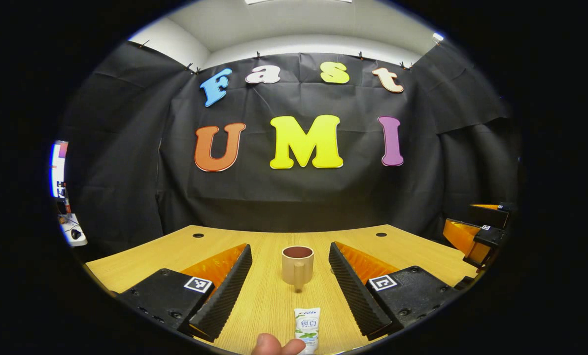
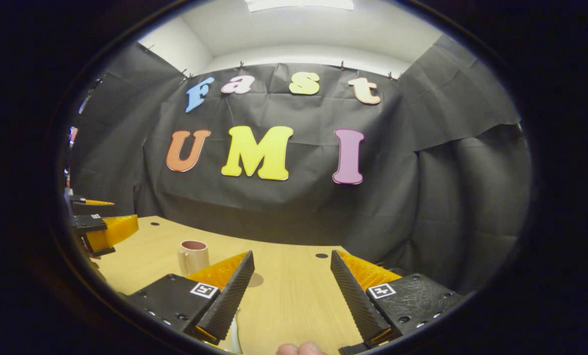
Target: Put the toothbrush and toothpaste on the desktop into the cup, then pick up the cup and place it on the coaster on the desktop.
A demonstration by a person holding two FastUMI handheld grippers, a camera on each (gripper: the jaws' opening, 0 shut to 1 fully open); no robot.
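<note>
Left gripper view puts the cup (image 1: 297,265) dead ahead, upright on the wooden desktop (image 1: 422,256), handle turned toward the camera, nothing poking out of its dark mouth. The left gripper (image 1: 291,296) hangs with its 2 ribbed, wedge-shaped fingers spread wide and gripping nothing. Just in front of it the toothpaste (image 1: 307,323) lies flat, a soft white tube, with fingertips (image 1: 274,345) touching its near end.

Right gripper view: the right gripper (image 2: 294,296) is also spread wide and empty. The cup (image 2: 193,256) sits off to its left, and a thin round disc on the desk, likely the coaster (image 2: 255,280), peeks out beside the left finger. A pale sliver by that finger, probably the toothbrush (image 2: 235,335), is too hidden to call.

Risks now: that tube is soft and lies flat, so a pinch could squash it or let it slide along the smooth wood grain. The cup is narrow and glossy-looking; a tilted drop could clip the rim and tip it. Later, with tall contents, a carry by the wall could wobble.
</note>
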